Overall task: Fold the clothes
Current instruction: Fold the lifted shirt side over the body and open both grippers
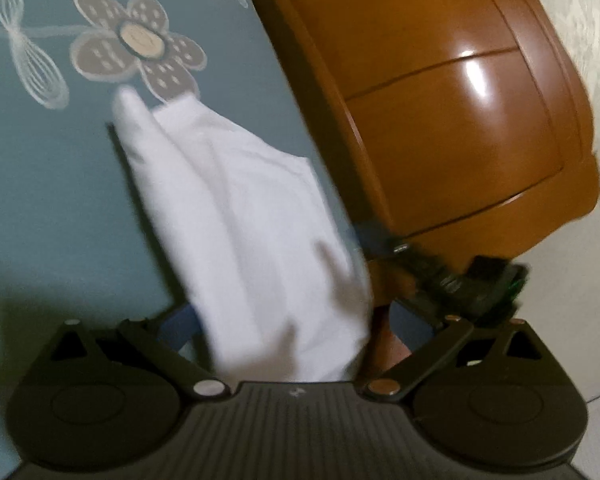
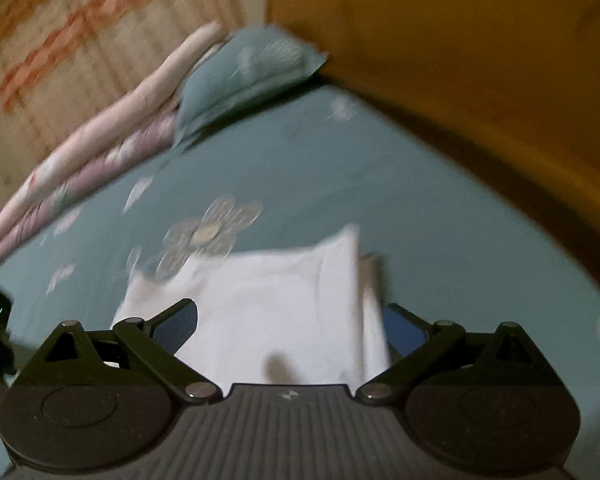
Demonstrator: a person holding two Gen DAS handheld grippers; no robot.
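Left wrist view: left gripper [image 1: 278, 344] has white cloth bunched between its jaws, so it reads as clamped on the white garment [image 1: 236, 216], though the fingertips are buried under fabric and the frame is blurred. Cloth runs up and away from the jaws in a lifted ridge, clear of the bed sheet [image 1: 52, 200] on the near side. Beyond it sits the right gripper [image 1: 460, 280], dark, close to the garment's far side; a wooden headboard [image 1: 440, 100] lies past the bed edge.

Right wrist view: right gripper [image 2: 290, 336] also has the garment [image 2: 268, 304] filling the gap between its blue pads [image 2: 176, 328]; jaws stand fairly wide, so whether they pinch is not clear. I can't tell. Garment lies mid-sheet, nearer the headboard [image 2: 480, 60] side than the pillow [image 2: 248, 76] and the folded quilt [image 2: 100, 140] at the far edge.

Judgement: mid-fold, one layer being carried over. Next move needs both edges brought down level and aligned with the layer beneath, then released together. Main risk is skewing the fold if one side drops first.
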